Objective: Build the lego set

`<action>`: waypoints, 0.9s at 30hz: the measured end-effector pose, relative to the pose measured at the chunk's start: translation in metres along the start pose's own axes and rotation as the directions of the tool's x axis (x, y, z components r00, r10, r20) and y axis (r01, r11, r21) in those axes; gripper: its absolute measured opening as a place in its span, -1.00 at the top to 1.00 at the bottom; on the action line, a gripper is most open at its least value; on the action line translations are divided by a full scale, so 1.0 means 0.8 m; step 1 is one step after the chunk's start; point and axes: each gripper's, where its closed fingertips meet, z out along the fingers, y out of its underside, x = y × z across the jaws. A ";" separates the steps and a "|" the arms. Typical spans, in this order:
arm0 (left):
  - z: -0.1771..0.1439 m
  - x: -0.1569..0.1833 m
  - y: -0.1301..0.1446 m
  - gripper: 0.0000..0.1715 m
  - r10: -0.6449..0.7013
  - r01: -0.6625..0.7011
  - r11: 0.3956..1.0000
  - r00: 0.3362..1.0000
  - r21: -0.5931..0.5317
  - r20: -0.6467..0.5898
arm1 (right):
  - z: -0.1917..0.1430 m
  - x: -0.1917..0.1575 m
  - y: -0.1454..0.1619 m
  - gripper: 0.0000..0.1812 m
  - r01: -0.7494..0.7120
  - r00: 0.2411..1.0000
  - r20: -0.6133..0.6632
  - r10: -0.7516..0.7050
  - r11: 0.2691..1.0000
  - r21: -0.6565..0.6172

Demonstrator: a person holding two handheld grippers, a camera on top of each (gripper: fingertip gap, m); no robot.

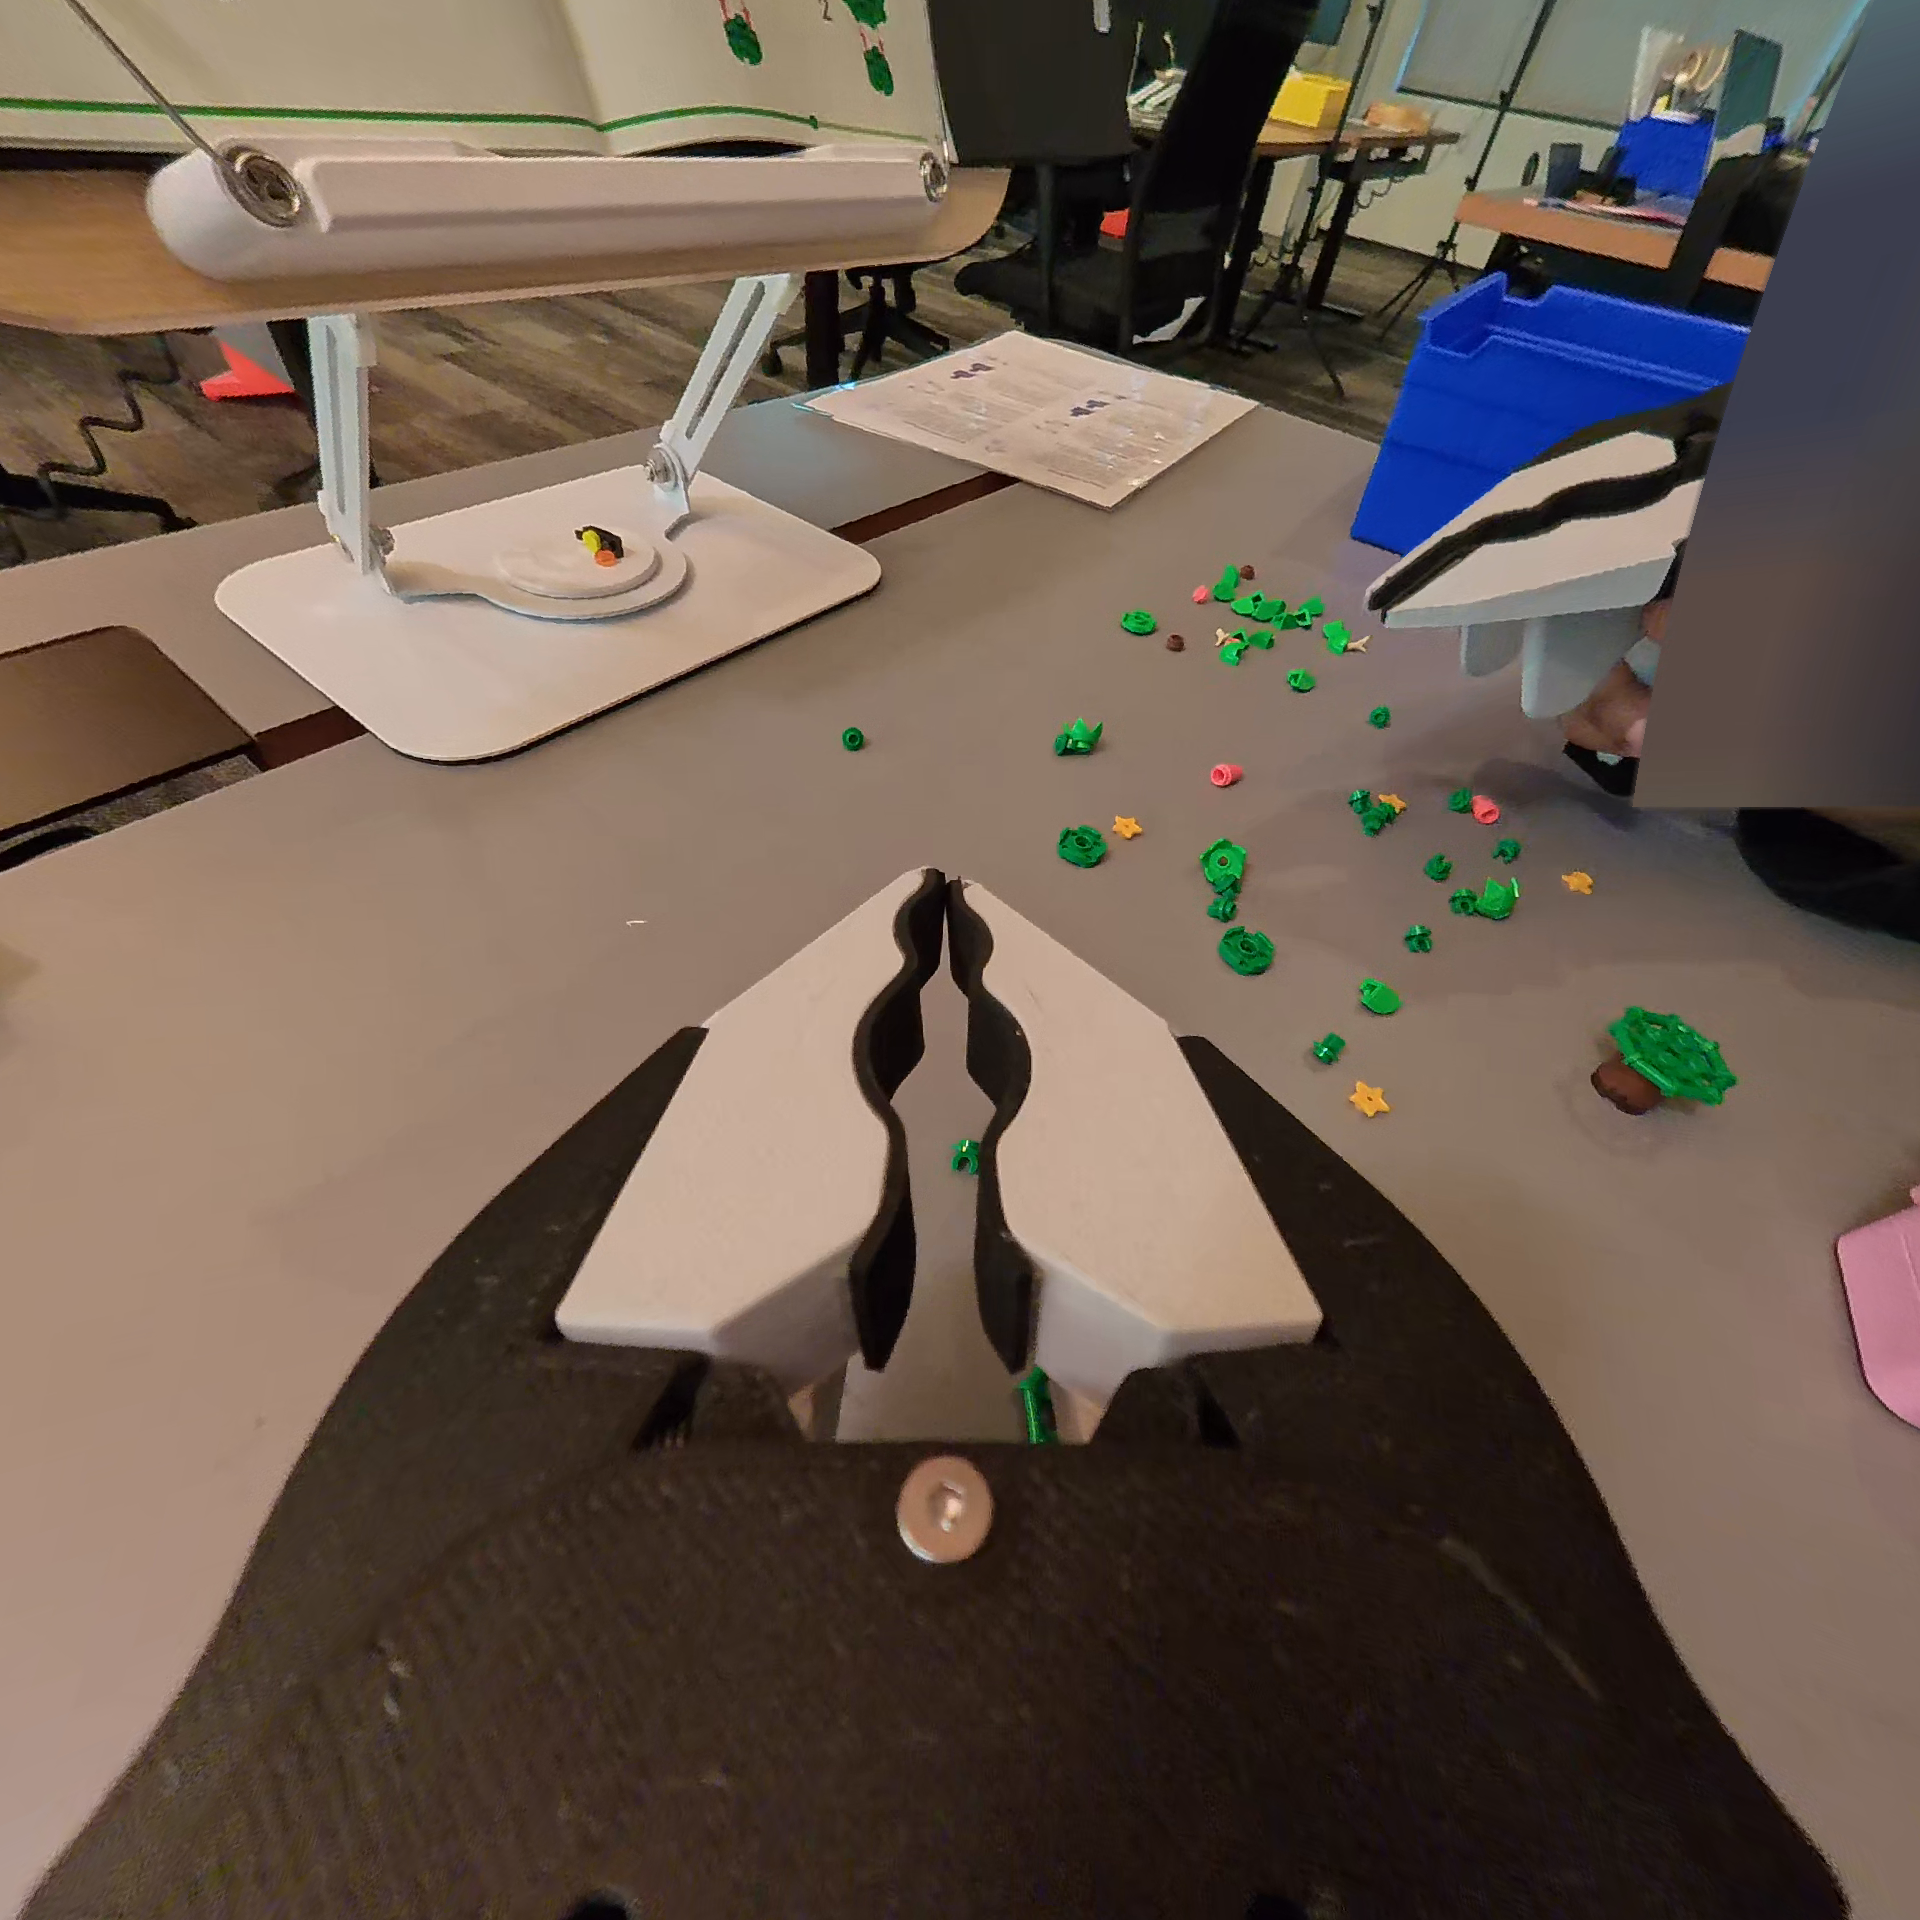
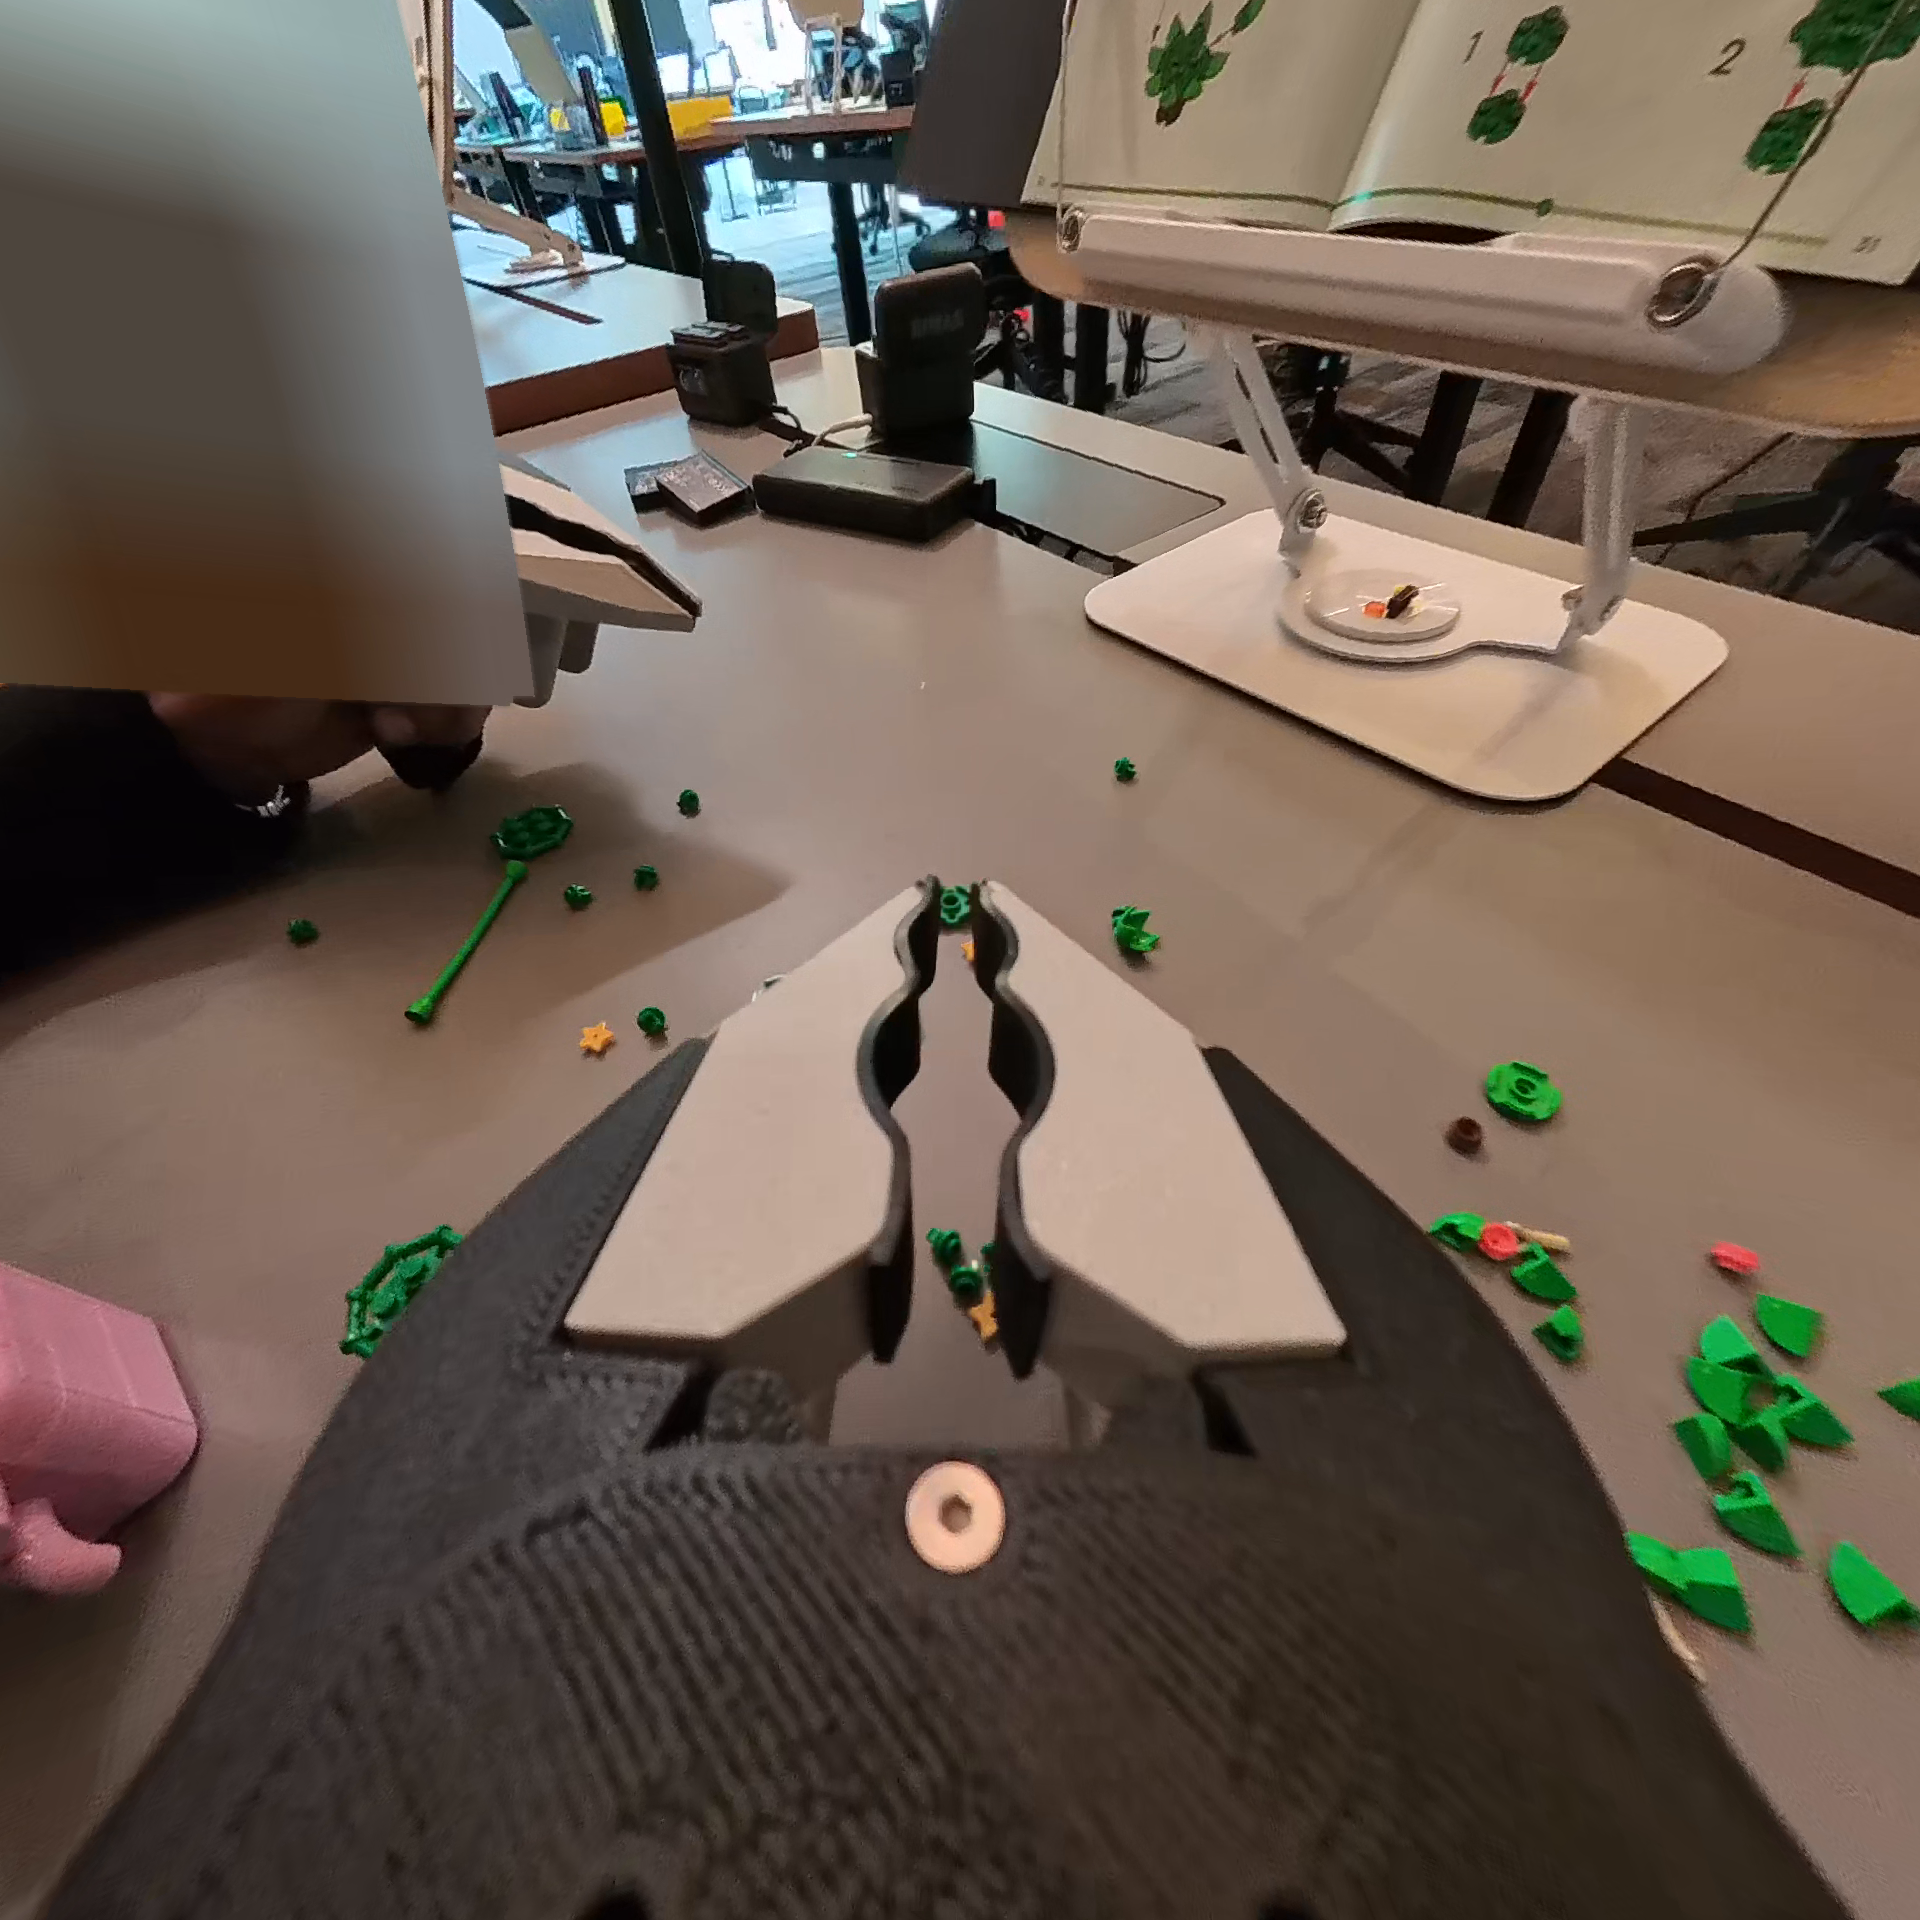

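My left gripper (image 1: pixel 940 883) is shut and empty, held over the grey table (image 1: pixel 520 1039). It also shows in the right wrist view (image 2: pixel 681 608) at the left. My right gripper (image 2: pixel 954 900) is closed to a narrow gap on a small green lego piece (image 2: pixel 956 906) at its tips. It also shows in the left wrist view (image 1: pixel 1377 603), raised above the loose green pieces (image 1: pixel 1262 613). A green lattice leaf on a brown trunk (image 1: pixel 1662 1065) lies at the right. A green stick (image 2: pixel 468 951) and green wheel (image 2: pixel 532 831) lie left of my right gripper.
A white book stand (image 1: pixel 551 634) holds the open instruction booklet (image 2: pixel 1558 104), with a tiny built piece (image 1: pixel 597 545) on its base. A blue bin (image 1: pixel 1538 395) and a paper sheet (image 1: pixel 1039 416) are at the back. A pink object (image 2: pixel 73 1434) sits near. Black devices (image 2: pixel 862 494) are behind. The left gripper's tips are roughly 15 centimeters from the right gripper's. The green stick (image 2: pixel 468 951) lies some 12 centimeters from my left tips, 20 centimeters from my right tips.
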 end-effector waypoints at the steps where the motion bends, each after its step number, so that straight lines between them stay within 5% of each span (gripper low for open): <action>1: 0.000 0.000 0.000 1.00 0.000 0.000 1.000 1.000 0.000 -0.001 | -0.001 0.001 -0.001 0.96 -0.008 1.000 0.002 0.008 1.000 0.006; 27: 0.004 0.003 0.005 1.00 0.033 -0.033 0.999 0.999 -0.035 0.009 | 0.011 -0.005 0.020 0.94 0.003 1.000 0.019 -0.002 0.998 -0.057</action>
